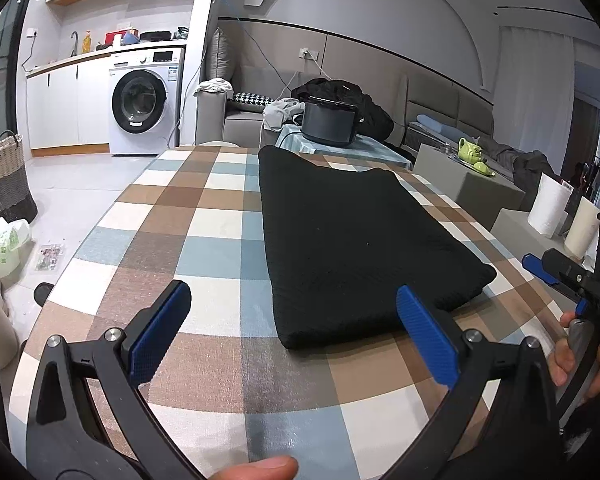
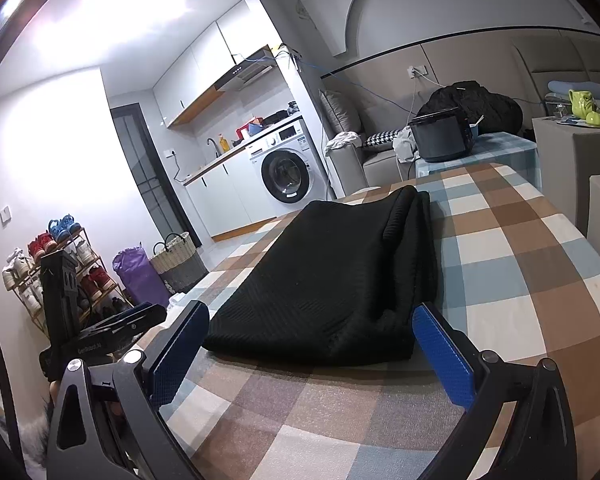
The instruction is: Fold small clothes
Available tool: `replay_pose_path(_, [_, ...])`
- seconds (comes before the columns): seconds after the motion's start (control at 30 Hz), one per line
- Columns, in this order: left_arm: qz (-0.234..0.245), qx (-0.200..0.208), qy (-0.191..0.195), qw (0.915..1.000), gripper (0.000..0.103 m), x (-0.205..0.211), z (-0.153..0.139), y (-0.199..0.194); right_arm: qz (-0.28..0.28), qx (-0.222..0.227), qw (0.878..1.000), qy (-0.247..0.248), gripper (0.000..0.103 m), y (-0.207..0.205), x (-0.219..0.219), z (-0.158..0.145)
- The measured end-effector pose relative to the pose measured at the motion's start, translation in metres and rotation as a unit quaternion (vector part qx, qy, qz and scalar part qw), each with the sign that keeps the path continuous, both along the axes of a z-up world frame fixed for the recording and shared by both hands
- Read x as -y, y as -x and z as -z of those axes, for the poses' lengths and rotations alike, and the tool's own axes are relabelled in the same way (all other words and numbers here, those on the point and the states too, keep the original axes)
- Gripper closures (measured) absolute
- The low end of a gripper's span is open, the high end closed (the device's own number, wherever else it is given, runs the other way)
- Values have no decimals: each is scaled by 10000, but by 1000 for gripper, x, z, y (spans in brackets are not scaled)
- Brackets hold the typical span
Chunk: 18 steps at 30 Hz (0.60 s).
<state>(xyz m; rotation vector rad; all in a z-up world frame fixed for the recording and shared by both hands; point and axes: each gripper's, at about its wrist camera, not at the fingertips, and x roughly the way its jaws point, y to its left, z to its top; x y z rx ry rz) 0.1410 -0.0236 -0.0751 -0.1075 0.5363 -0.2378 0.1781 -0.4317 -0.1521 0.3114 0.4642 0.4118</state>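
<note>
Left wrist view: a black knitted garment (image 1: 356, 240), folded into a long rectangle, lies flat on a table covered by a checked cloth (image 1: 204, 240) of brown, blue and white squares. Its long axis runs away from the camera, from the near edge of the table toward the far edge, leaning slightly to the left. The left gripper (image 1: 294, 332) hovers just in front of the garment's near short edge, its blue-padded fingers spread wide and holding nothing; the right-hand finger sits beside the garment's near right corner. At the far right the right gripper (image 1: 556, 280) shows from the side, held by a hand (image 1: 580, 356). A woven basket (image 1: 4, 176) stands on the floor at left; what is in it cannot be seen.

Right wrist view: the same garment (image 2: 332, 276) stretches away and slightly rightward, its stacked folded layers visible along the right side. The right gripper (image 2: 312, 352) has its fingers wide apart, empty, framing the near end. A dark pot (image 2: 444, 136) sits on a farther table, contents hidden.
</note>
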Motion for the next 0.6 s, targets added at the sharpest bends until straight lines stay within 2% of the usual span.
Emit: replay_pose_path(0.6, [-2,3,0,10000,1,1,0,0,26,-14,10000,-4,0,1,0,1])
